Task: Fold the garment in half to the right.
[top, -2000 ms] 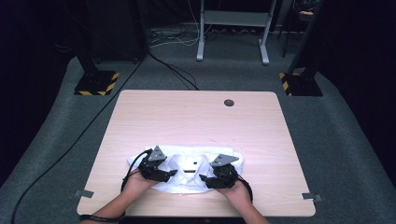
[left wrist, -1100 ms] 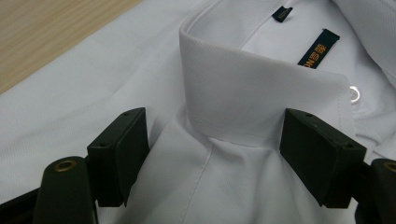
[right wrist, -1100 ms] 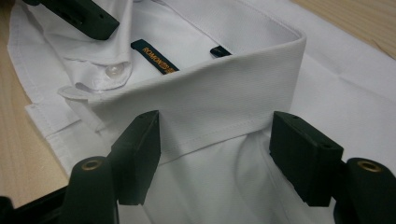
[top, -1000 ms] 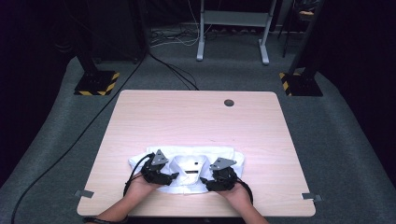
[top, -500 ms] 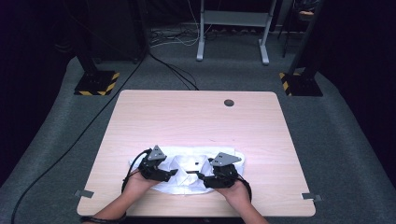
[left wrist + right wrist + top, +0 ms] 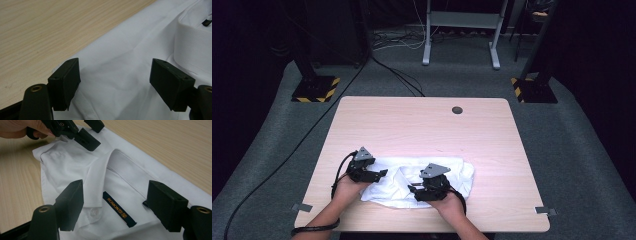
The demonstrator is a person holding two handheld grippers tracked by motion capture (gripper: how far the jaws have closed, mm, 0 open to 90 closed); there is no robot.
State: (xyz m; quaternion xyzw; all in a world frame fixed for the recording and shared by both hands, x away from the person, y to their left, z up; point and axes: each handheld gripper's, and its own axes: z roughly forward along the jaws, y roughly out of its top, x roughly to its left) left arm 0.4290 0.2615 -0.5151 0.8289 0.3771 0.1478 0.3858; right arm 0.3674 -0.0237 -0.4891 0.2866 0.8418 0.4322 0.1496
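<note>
Item: white shirt [image 6: 412, 182], folded, laid on the near half of a pale wooden table [image 6: 422, 125], collar area facing up.

Change against the earlier pictures: the left claw [image 6: 382, 173] is found shifted toward the shirt's left end, and the right claw [image 6: 412, 189] drawn a little nearer the table's front edge and raised slightly. The shirt itself is spread much as before, its right end now uncovered beyond the right claw.

Left claw: jaws spread wide, nothing pinched. In the left gripper view the shirt's cloth [image 6: 117, 72] is seen lying below and between the jaws, its edge just beside the left-hand jaw, bare wood beyond; the folded collar band [image 6: 192, 47] lies ahead of the right-hand jaw.

Right claw [image 6: 113, 205]: jaws spread, nothing pinched. In the right gripper view the collar [image 6: 100, 177], a button [image 6: 93, 212] and a dark neck label [image 6: 119, 209] lie between the jaws. The left claw [image 6: 88, 131] is seen farther ahead, over the shirt's far corner, held by a hand [image 6: 20, 127].

Writing: the label reads "ROMON" in orange letters, followed by smaller marks too small to be read.

Also recorded: a dark round hole [image 6: 457, 110] in the table's far side, well ahead of both claws.
</note>
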